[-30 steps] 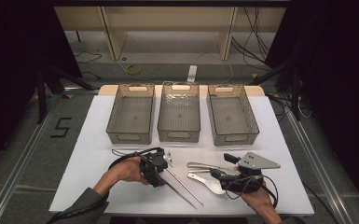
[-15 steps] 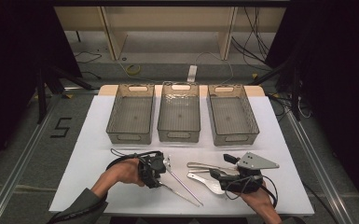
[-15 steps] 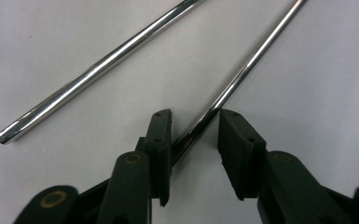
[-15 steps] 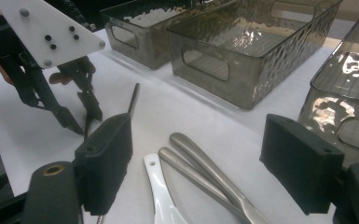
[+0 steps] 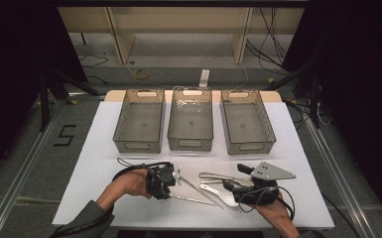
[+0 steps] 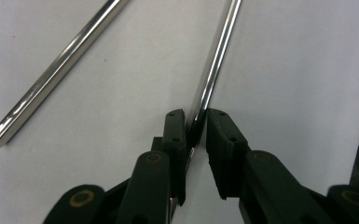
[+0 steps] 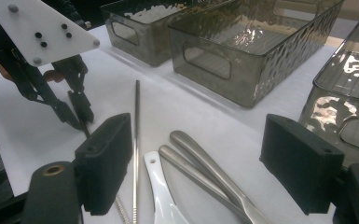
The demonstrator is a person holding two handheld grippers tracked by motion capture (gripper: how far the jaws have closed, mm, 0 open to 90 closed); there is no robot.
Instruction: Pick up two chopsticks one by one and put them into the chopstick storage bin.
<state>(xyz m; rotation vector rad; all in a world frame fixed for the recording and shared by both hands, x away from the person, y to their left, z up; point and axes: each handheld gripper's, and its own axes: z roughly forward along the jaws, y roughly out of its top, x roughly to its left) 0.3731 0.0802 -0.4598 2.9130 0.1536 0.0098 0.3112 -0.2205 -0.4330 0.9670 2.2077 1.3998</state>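
bare table left of tongs, bins (three) blocking beyond

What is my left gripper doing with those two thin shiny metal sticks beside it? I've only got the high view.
Observer: In the left gripper view, the left gripper has its black jaws closed on the near end of one slim shiny steel chopstick.
Operator: And the second one?
Observer: The other steel chopstick lies free on the white table, apart from the jaws.
Operator: Is the right gripper holding anything?
Observer: No. The right gripper view shows the right gripper wide open, with two grey metal spoon handles and a glossy white spoon handle lying ungripped on the table beneath its spread jaws.
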